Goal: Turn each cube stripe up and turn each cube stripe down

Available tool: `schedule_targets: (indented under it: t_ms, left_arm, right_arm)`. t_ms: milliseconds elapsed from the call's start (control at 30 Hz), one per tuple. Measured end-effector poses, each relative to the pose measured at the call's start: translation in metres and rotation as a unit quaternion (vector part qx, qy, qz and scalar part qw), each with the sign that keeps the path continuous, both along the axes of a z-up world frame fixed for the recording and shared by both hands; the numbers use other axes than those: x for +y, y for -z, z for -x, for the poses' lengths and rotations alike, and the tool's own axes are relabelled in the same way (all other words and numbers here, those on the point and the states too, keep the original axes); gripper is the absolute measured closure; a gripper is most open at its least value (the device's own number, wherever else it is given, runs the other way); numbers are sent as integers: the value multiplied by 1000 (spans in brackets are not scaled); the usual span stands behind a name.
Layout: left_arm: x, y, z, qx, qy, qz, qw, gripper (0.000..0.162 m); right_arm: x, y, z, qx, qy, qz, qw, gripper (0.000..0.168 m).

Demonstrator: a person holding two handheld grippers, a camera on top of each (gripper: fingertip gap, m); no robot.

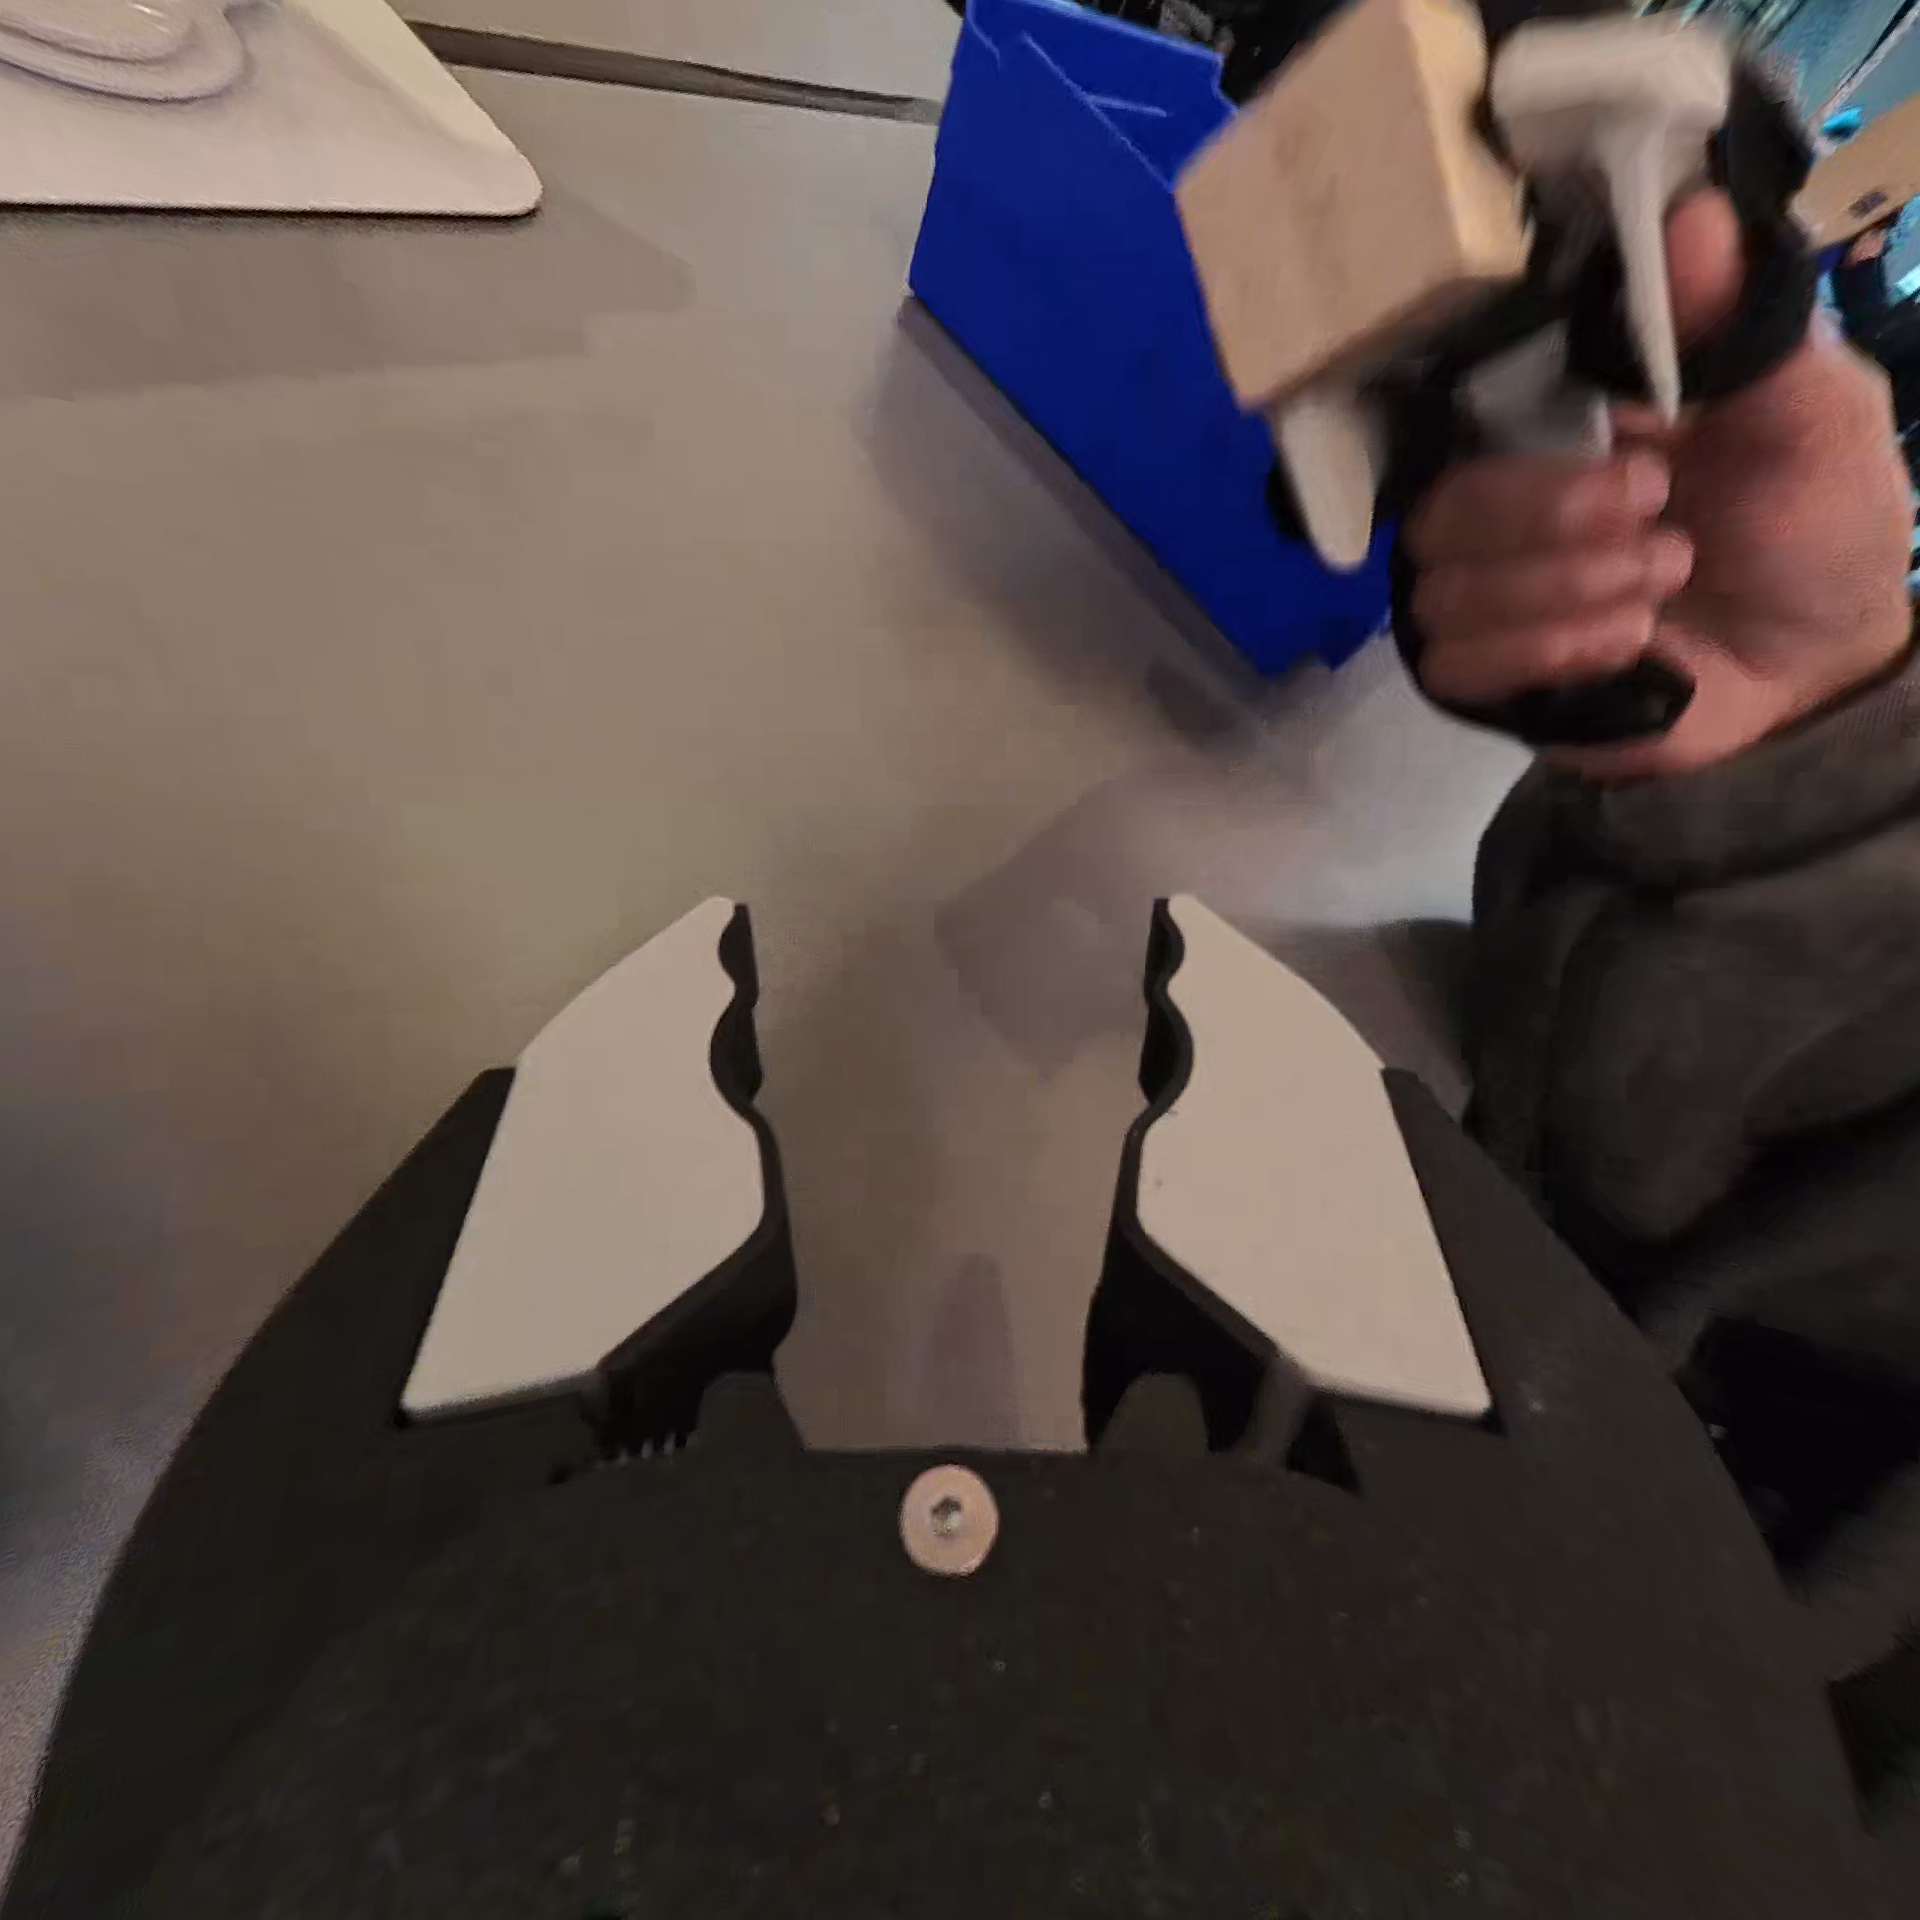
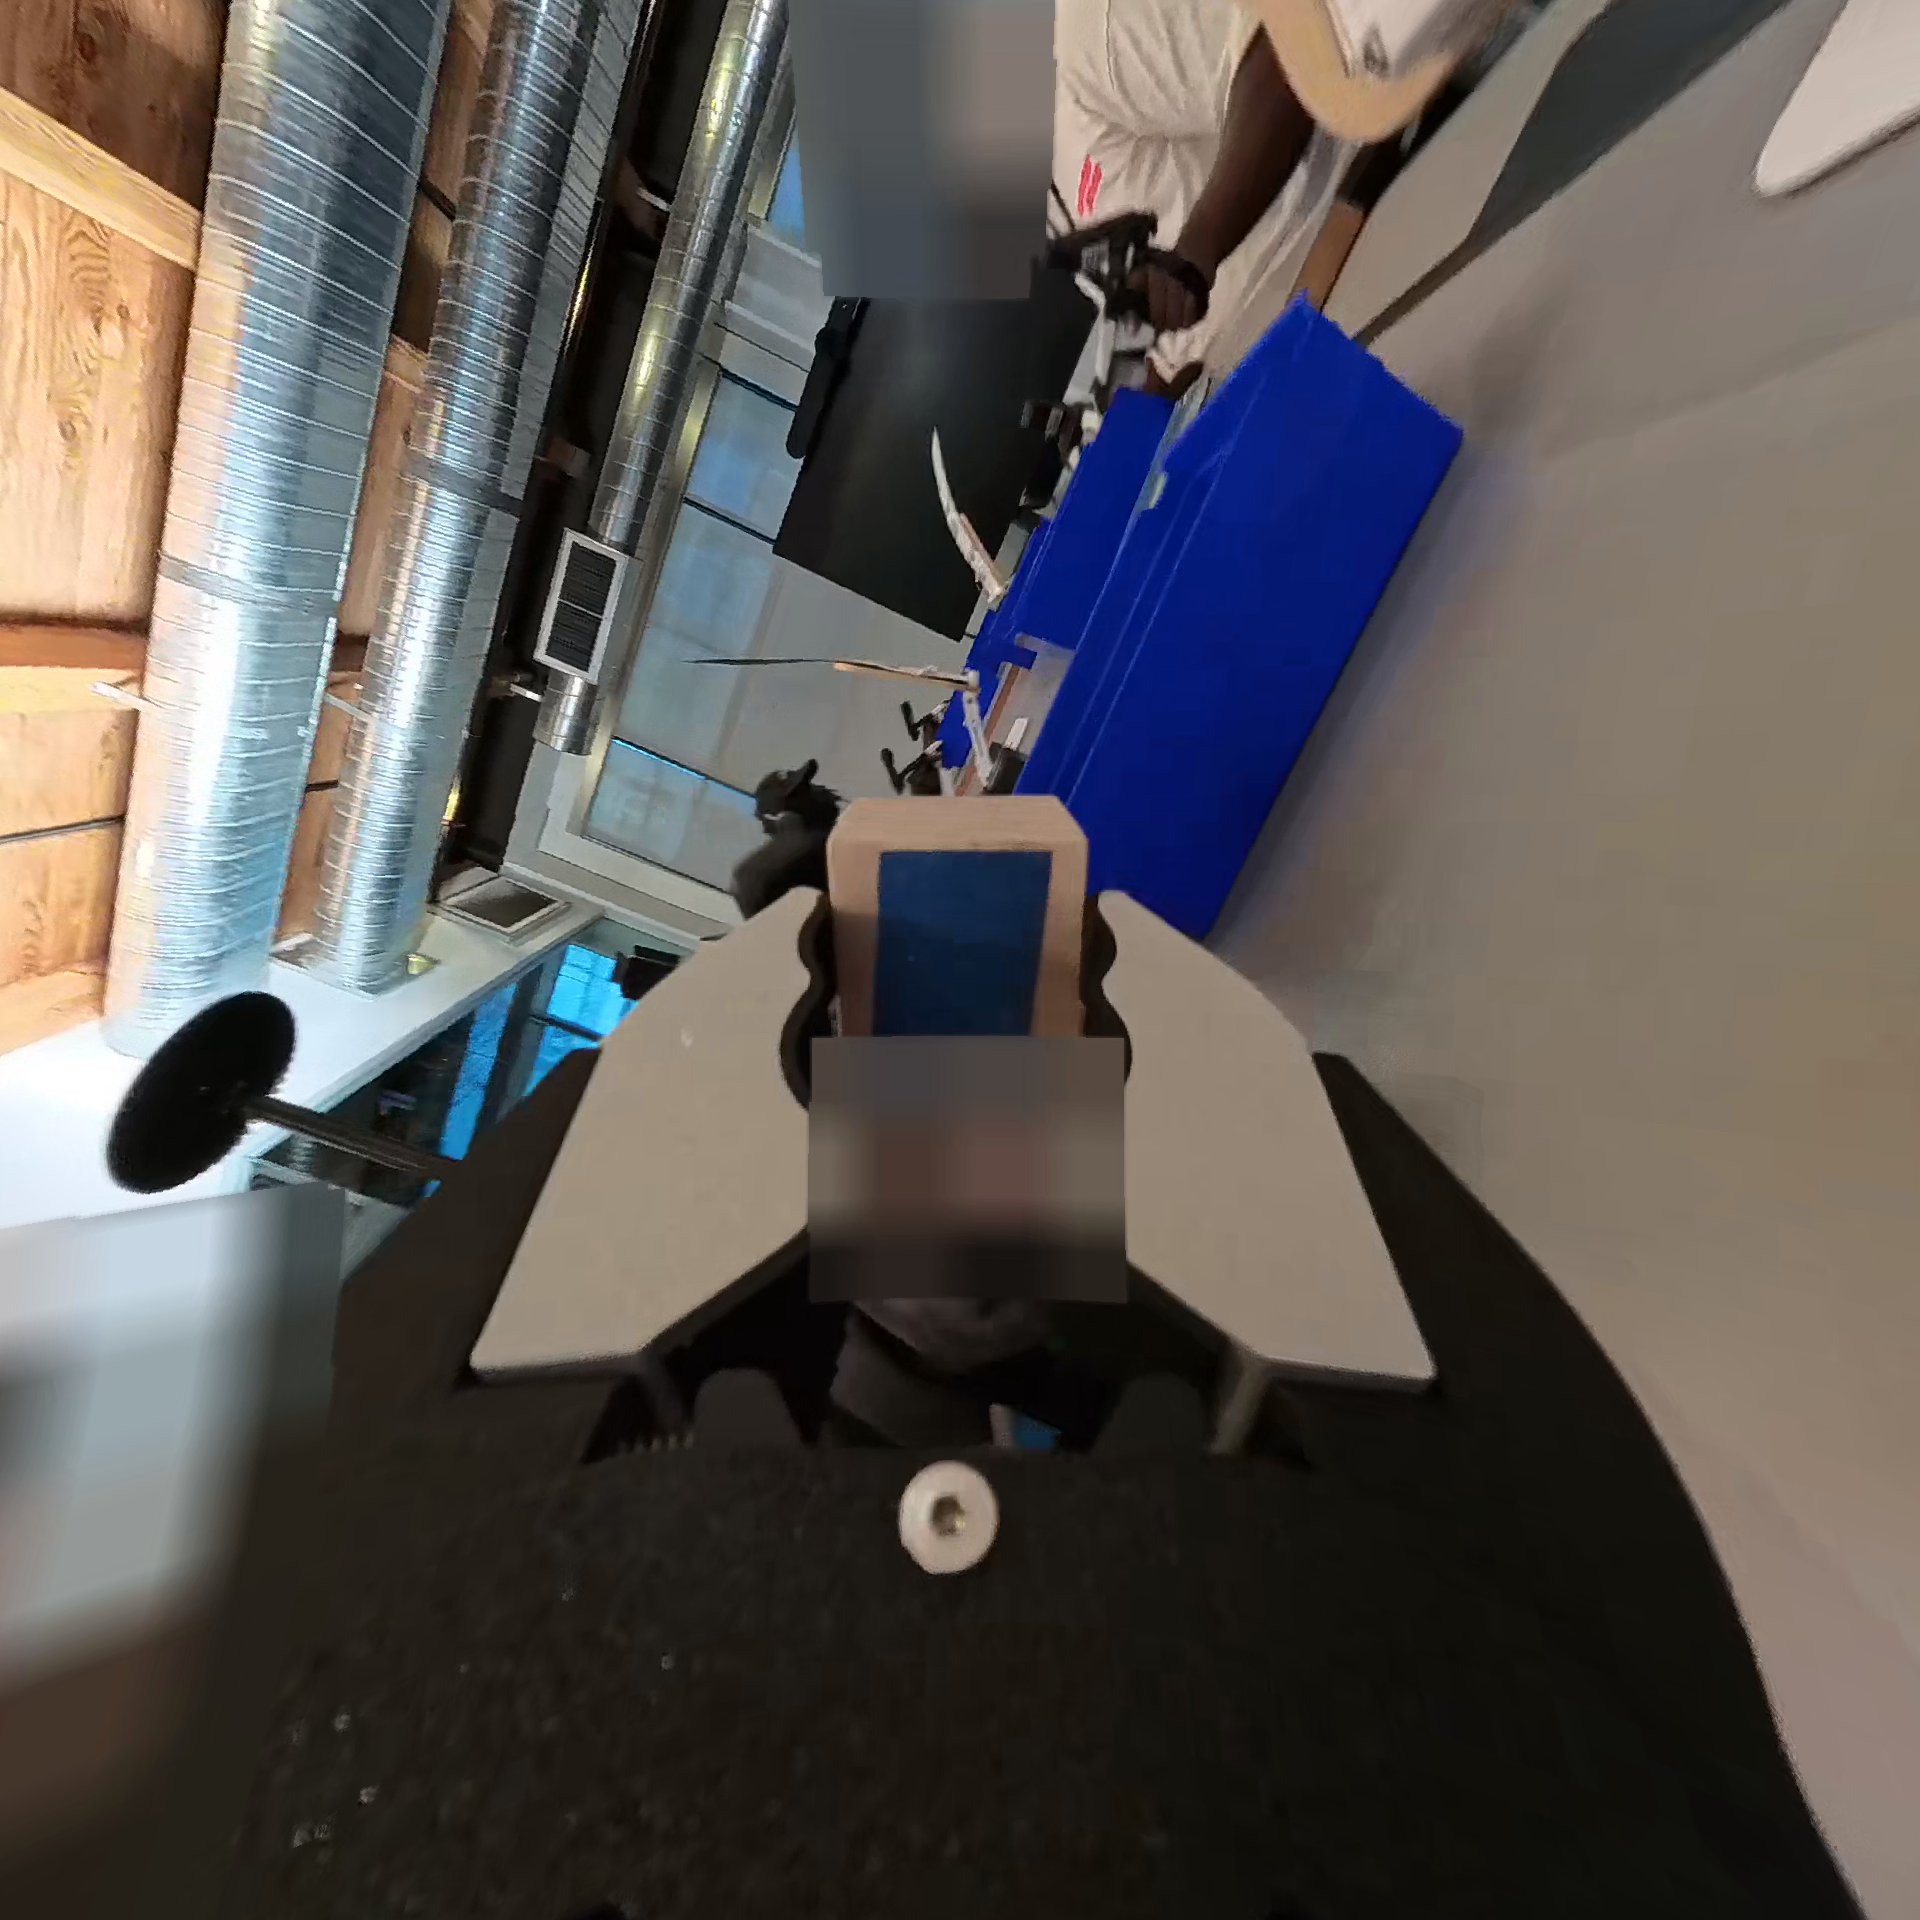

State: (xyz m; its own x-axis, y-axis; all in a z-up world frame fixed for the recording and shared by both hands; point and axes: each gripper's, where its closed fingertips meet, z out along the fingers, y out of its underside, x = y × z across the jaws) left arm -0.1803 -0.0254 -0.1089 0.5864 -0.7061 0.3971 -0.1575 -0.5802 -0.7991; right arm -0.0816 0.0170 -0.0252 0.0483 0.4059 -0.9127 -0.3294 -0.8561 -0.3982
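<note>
A wooden cube (image 2: 958,935) with a blue stripe sits between the fingers of my right gripper (image 2: 958,914), which is shut on it. The stripe faces the camera and the whole view is rolled on its side. In the left wrist view the same cube (image 1: 1340,208) is held high at the upper right by the right gripper (image 1: 1475,239), in a person's hand, showing plain wood faces. My left gripper (image 1: 951,914) is open and empty, low over the grey table (image 1: 520,623).
A blue bin (image 1: 1070,332) stands on the table behind the held cube; it also shows in the right wrist view (image 2: 1247,644). A white mat (image 1: 312,135) lies at the far left. Another person (image 2: 1174,135) stands beyond the bins.
</note>
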Motion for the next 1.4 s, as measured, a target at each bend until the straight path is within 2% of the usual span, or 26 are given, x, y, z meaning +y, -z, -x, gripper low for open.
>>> schedule_targets:
  t_ms: [167, 267, 333, 400, 533, 700, 833, 967, 1033, 1067, 1133, 1233, 1333, 1400]
  left_arm:
    - [-40, 12, -3, -12, 19, -4, 1000, 95]
    - [-44, 14, -10, 8, 42, -15, 999, 96]
    - [-44, 14, -10, 17, 47, -26, 998, 98]
    - [-45, 14, -10, 17, 50, -26, 998, 98]
    - [-46, 15, -10, 10, 55, -13, 998, 98]
    - [-45, 25, -11, 15, 57, 9, 998, 98]
    - [-47, 28, -12, 19, 61, 13, 998, 98]
    - [-47, 28, -13, 27, 62, 6, 998, 98]
    - [-48, 28, -13, 28, 64, 8, 998, 97]
    - [-48, 29, -13, 28, 64, 9, 998, 97]
    - [-47, 27, -13, 26, 62, 7, 998, 97]
    - [-45, 26, -11, 28, 57, 2, 998, 97]
    - [-43, 26, -8, 33, 51, -3, 998, 97]
    - [-42, 25, -7, 35, 48, -8, 998, 97]
  right_arm:
    - [-2, -39, -60, -60, 76, -75, 993, 124]
    - [15, -36, -130, -170, 190, -87, 963, 124]
    - [27, -9, -188, -300, 264, -58, 915, 124]
    - [30, 23, -235, -400, 303, -9, 865, 123]
    - [22, 86, -282, -535, 272, 103, 793, 124]
    - [12, 132, -313, -639, 234, 183, 709, 123]
    - [1, 149, -325, -679, 206, 223, 668, 123]
    - [0, 151, -328, -677, 205, 222, 671, 123]
    - [2, 143, -333, -691, 215, 200, 661, 115]
    - [5, 132, -331, -688, 225, 181, 666, 111]
    - [15, 96, -318, -659, 265, 114, 695, 111]
    - [28, 19, -256, -564, 294, -75, 768, 111]
    - [11, -45, -150, -398, 245, -292, 834, 111]
    - [-12, -59, -86, -291, 202, -381, 854, 109]
